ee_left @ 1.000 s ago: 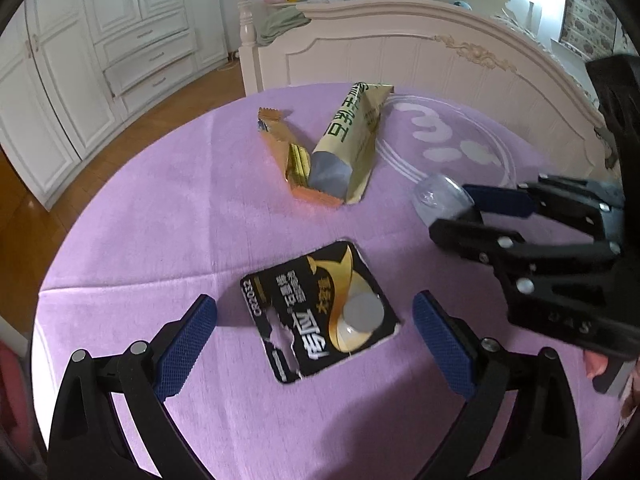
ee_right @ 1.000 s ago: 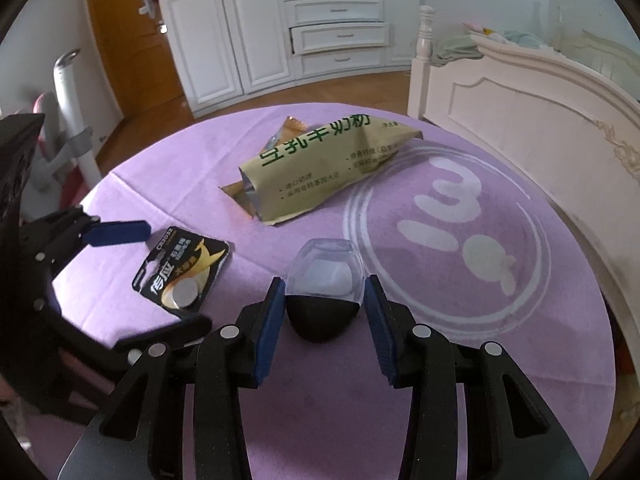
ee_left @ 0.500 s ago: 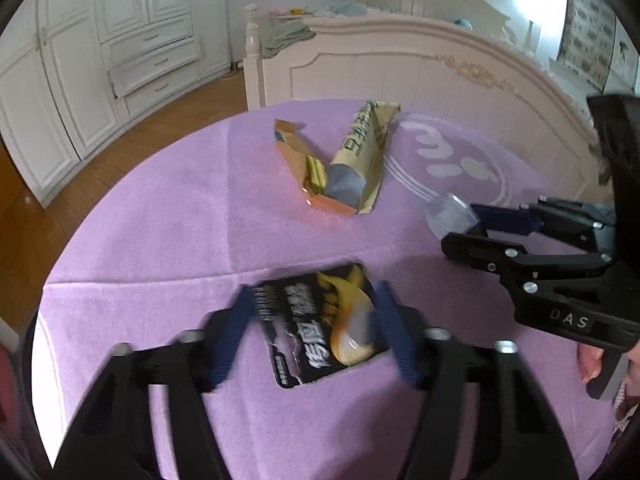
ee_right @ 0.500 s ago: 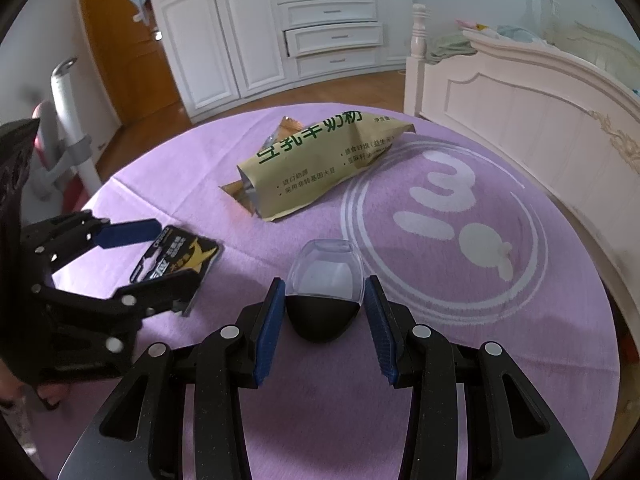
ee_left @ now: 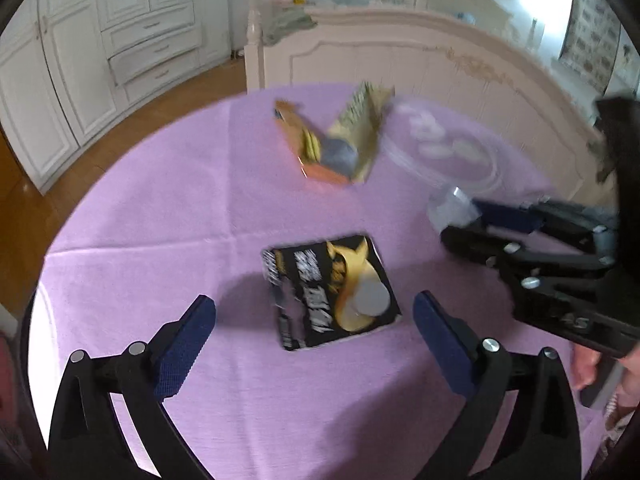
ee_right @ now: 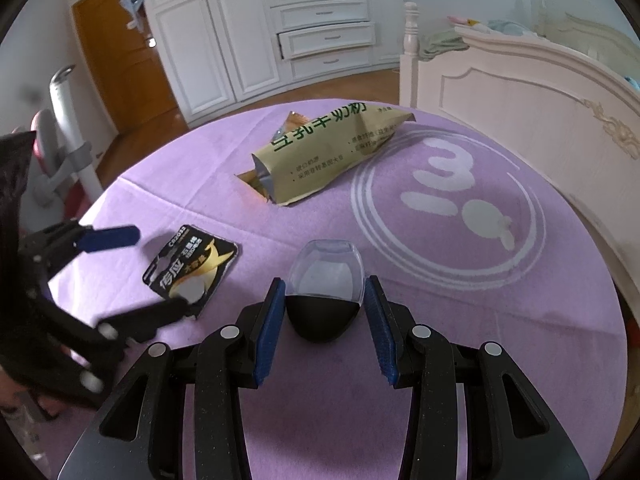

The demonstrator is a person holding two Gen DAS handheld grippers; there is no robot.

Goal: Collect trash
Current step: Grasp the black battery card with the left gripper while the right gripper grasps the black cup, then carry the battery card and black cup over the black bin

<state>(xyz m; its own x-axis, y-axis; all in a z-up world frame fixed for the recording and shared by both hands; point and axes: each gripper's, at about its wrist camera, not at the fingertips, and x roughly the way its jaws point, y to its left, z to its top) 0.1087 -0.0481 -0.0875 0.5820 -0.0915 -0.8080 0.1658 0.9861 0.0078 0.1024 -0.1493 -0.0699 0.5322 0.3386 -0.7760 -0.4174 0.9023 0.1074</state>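
A black and gold battery card (ee_left: pixel 330 290) lies flat on the purple tablecloth (ee_left: pixel 168 208), between and just beyond my open left gripper (ee_left: pixel 312 324); it also shows in the right wrist view (ee_right: pixel 192 268). My right gripper (ee_right: pixel 325 298) is shut on a small clear-and-black plastic case (ee_right: pixel 325 280), held just above the cloth; the case also shows in the left wrist view (ee_left: pixel 452 206). A tan milk-powder pouch (ee_right: pixel 328 148) lies on an orange wrapper (ee_left: pixel 296 136) farther back.
The round table's far edge meets a cream bed footboard (ee_right: pixel 520 92). White wardrobes (ee_right: pixel 280 28) and an orange door (ee_right: pixel 124 68) stand behind. A pink and grey chair (ee_right: pixel 60 152) is at the left.
My left gripper closed in around the battery card half a second ago and has now opened wide again; the card still lies on the cloth. The right gripper keeps holding the plastic case.
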